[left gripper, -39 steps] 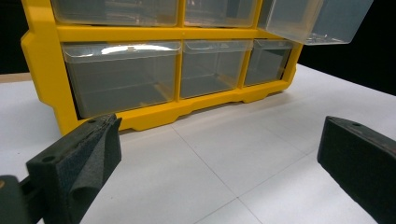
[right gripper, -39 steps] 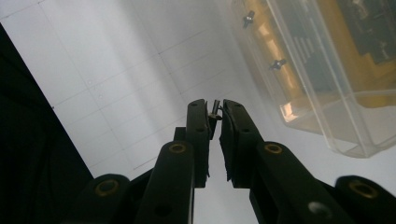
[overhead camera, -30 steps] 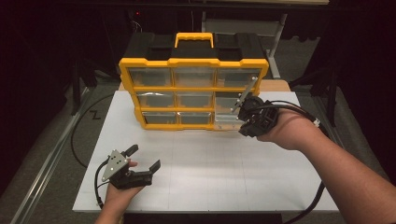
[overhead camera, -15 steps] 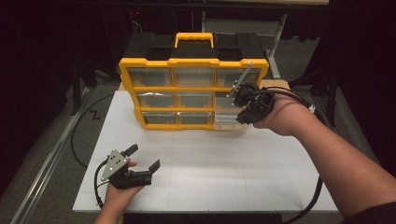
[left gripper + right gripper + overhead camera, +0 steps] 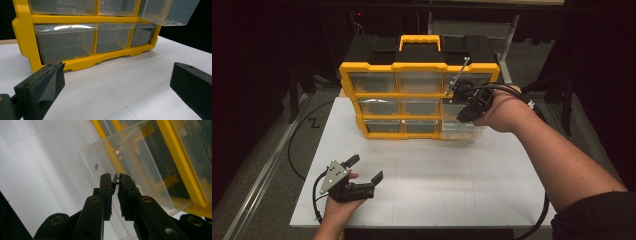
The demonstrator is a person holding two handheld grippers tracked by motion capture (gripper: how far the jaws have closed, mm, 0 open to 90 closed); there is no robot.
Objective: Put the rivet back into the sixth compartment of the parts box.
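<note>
A yellow organiser (image 5: 419, 67) with clear drawers stands upright at the back of the white table (image 5: 452, 185). Its bottom right drawer (image 5: 462, 132) is pulled out. My right gripper (image 5: 462, 114) hangs just above that drawer, in front of the right column. In the right gripper view its jaws (image 5: 115, 178) are shut on a small dark screw, over the open clear drawer (image 5: 140, 170), and another tiny screw (image 5: 96, 166) lies inside. My left gripper (image 5: 364, 167) rests open near the table's front left. In the left gripper view its wide-apart pads (image 5: 42, 85) face the organiser's lower drawers (image 5: 66, 41).
A black case (image 5: 372, 47) lies behind the organiser. Cables trail from both grippers, one looping off the table's left side (image 5: 294, 145). A metal rail (image 5: 267, 170) runs along the floor at left. White table surface lies between the two hands.
My right gripper has risen and shifted left from the pulled-out drawer's right side to the front of the organiser's right column, jaws still shut. The left gripper has stayed put.
</note>
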